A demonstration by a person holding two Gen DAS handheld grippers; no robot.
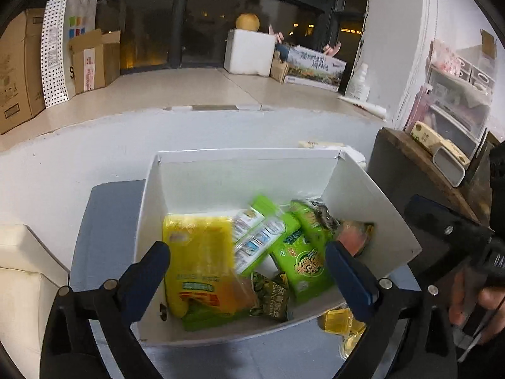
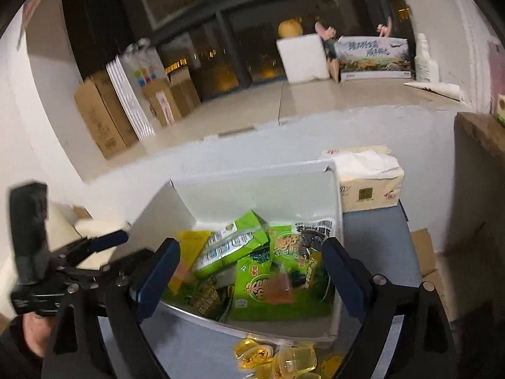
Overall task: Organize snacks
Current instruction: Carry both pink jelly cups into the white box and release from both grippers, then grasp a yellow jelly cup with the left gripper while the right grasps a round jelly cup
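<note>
Snacks sit piled in the white box on the grey table — yellow bag on the left, green packs mid-box. My left gripper hangs over them, jaws wide, nothing held. Right gripper too — wide, empty. Yellow jelly cups lie outside, just beside the box's near wall. Tissue pack beside its far corner.

This looks like a lived-in home room at night: dark floor-to-ceiling windows at the far side, cardboard boxes and a paper shopping bag stacked far left on pale floor tiles, a tissue pack near right, cluttered plastic drawers far right.
</note>
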